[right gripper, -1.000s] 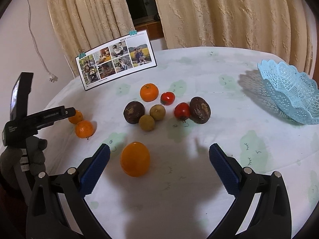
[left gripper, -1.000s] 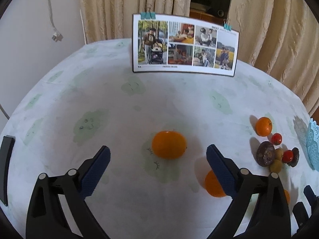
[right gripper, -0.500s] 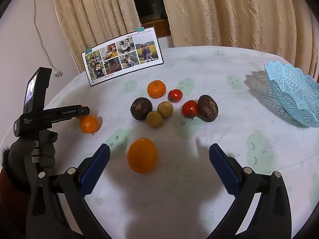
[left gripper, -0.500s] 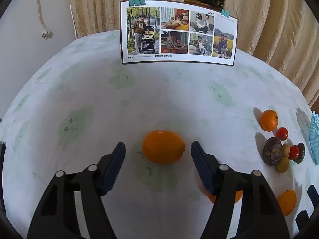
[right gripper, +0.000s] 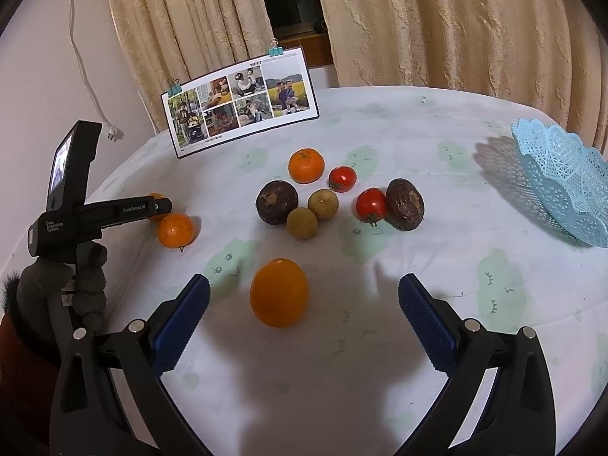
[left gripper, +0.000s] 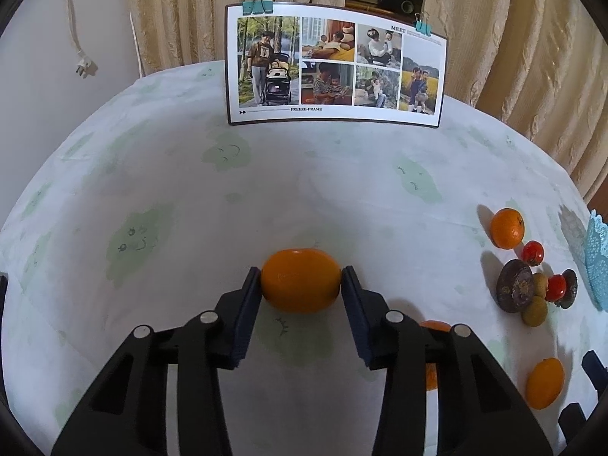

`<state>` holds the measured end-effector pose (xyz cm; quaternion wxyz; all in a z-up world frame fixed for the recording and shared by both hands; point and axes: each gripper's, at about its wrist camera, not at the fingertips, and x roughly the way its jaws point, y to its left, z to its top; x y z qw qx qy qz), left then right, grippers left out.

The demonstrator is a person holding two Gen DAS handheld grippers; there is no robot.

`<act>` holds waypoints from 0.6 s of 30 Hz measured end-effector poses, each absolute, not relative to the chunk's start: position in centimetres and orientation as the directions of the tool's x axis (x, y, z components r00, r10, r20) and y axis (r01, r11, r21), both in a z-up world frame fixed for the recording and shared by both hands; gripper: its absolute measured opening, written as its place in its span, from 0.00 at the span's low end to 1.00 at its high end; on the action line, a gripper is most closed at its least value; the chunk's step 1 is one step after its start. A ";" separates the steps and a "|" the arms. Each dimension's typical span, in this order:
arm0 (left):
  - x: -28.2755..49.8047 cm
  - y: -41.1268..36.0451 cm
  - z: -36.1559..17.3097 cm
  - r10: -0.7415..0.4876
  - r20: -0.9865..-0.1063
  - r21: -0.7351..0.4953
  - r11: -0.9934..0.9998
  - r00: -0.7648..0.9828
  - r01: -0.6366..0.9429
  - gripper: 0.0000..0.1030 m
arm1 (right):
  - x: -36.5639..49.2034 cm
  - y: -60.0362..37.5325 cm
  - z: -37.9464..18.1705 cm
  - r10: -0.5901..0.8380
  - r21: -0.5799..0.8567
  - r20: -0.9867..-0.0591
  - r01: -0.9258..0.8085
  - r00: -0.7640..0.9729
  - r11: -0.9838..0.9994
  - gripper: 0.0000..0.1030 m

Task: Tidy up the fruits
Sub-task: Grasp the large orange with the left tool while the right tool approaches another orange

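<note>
One orange (left gripper: pixel 300 280) sits squarely between the left gripper (left gripper: pixel 301 285) jaws, which are closing with both pads at its sides, probably so it can be lifted off the cloth (left gripper: pixel 304 190) and carried to the basket (left gripper: pixel 598 266) far right of the jaws. In the right wrist view the right gripper (right gripper: pixel 304 317) hangs with jaws wide apart and empty, a big orange (right gripper: pixel 279 292) lying just left of their midline, seemingly awaiting its turn.
</note>
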<state>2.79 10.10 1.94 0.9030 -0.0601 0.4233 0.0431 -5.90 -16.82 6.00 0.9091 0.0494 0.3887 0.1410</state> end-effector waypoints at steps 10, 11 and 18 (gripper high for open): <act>1.7 9.7 3.2 0.044 -0.730 -0.057 0.991 0.682 -0.124 0.42 | -5.0 -15.3 5.8 0.291 0.173 -0.725 -0.244 0.625 0.954 0.98; 1.6 9.6 3.4 0.046 -0.726 -0.055 0.991 0.686 -0.124 0.42 | -4.8 -15.1 5.8 0.291 0.170 -0.728 -0.248 0.621 0.954 0.98; 1.1 9.3 3.9 0.043 -0.711 -0.046 0.993 0.702 -0.108 0.42 | -3.5 -13.5 4.7 0.286 0.152 -0.769 -0.271 0.571 0.950 0.70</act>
